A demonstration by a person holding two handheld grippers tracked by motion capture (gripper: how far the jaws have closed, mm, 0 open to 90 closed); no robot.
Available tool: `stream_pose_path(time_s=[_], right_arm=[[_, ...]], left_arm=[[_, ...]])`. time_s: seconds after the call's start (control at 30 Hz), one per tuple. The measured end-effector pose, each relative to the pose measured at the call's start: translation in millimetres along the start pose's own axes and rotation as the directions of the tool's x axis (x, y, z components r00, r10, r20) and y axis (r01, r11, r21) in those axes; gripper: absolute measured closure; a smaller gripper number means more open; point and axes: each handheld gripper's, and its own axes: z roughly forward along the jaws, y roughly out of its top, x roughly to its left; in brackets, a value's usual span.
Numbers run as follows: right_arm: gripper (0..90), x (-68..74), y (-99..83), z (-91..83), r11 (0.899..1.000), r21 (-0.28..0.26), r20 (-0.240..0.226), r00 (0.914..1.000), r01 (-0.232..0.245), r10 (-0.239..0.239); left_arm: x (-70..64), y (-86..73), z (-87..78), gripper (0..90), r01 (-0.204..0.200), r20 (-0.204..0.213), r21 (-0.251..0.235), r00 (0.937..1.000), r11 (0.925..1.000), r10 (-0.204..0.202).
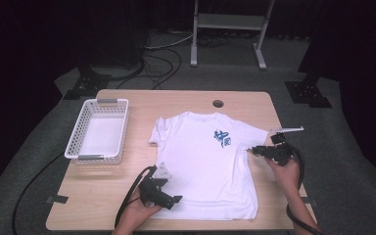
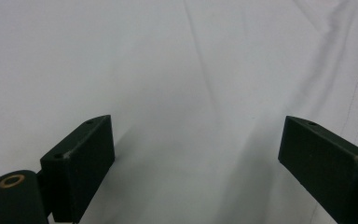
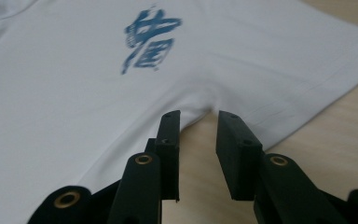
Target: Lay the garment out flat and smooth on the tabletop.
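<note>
From the high view, a white T-shirt (image 1: 203, 164) lies spread flat and face up on a light wooden table (image 1: 103, 188) with rounded corners, its collar pointing away from the person and a blue print (image 1: 222, 137) on the chest. The fabric looks soft, with only a few shallow creases. A white plastic mesh basket (image 1: 120, 129) sits well apart on the left side of the table, and there's plenty of bare wood between it and the shirt. The left gripper (image 1: 172, 199) sits over the shirt's lower left part near the hem, while the right gripper (image 1: 250, 150) is at the shirt's right edge, just under the sleeve.

In the left gripper view, the left gripper (image 2: 196, 154) has its matte black blocky jaws spread wide, with smooth white cotton (image 2: 177, 70) beneath them and a stitched seam running off to the right.

In the right gripper view, the right gripper (image 3: 198, 122) has its jaws partly apart with nothing between them, the tips right at the armpit notch where sleeve and side seam meet. The blue print (image 3: 149, 39) is beyond them, and bare wood (image 3: 340, 135) shows to the right.
</note>
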Motion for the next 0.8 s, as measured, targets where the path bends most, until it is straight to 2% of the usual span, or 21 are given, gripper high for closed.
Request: stream_pose_path(time_s=[0.1, 0.2, 0.3, 0.37, 0.43, 0.53, 0.6, 0.8], right_arm=[[70.2, 17.8, -13.7, -4.6, 0.999, 0.011, -0.066, 0.9971, 0.039, -0.038], [69.7, 36.0, -26.8, -7.6, 0.996, 0.043, -0.136, 0.9878, 0.082, -0.075], [69.2, 53.7, -41.0, -12.5, 0.990, 0.070, -0.167, 0.9795, 0.125, -0.112], [69.2, 61.7, -50.7, -14.5, 0.987, 0.086, -0.187, 0.9752, 0.137, -0.120], [68.8, 67.6, -59.5, -14.5, 0.981, 0.109, -0.178, 0.9737, 0.163, -0.142], [68.4, 69.1, -71.2, -14.2, 0.979, 0.129, -0.177, 0.9752, 0.156, -0.132], [67.3, 67.7, -78.8, -15.6, 0.982, 0.130, -0.182, 0.9772, 0.134, -0.109], [67.4, 64.8, -97.5, -26.7, 0.991, 0.093, -0.187, 0.9795, 0.094, -0.075]], left_arm=[[-0.9, 0.6, 0.5, 9.0, 0.005, -0.005, 0.001, 1.0000, 1.0000, -0.005], [-1.4, 0.9, 0.7, 9.0, 0.000, -0.009, 0.006, 1.0000, 1.0000, 0.000], [-1.9, 1.5, 0.9, 9.0, -0.001, -0.014, 0.011, 0.9999, 0.9999, 0.001], [-2.3, 1.5, 1.0, 9.0, 0.002, -0.017, 0.010, 0.9999, 0.9999, -0.002], [-2.5, 1.6, 1.1, 9.0, -0.001, -0.019, 0.012, 0.9998, 0.9999, 0.001], [-2.7, 1.8, 0.9, 9.0, 0.001, -0.019, 0.014, 0.9998, 0.9999, -0.001], [-3.2, 1.7, 1.1, 9.0, 0.004, -0.022, 0.014, 0.9998, 0.9999, -0.003], [-4.1, 1.9, 1.3, 9.0, 0.003, -0.026, 0.016, 0.9997, 0.9999, -0.003]])
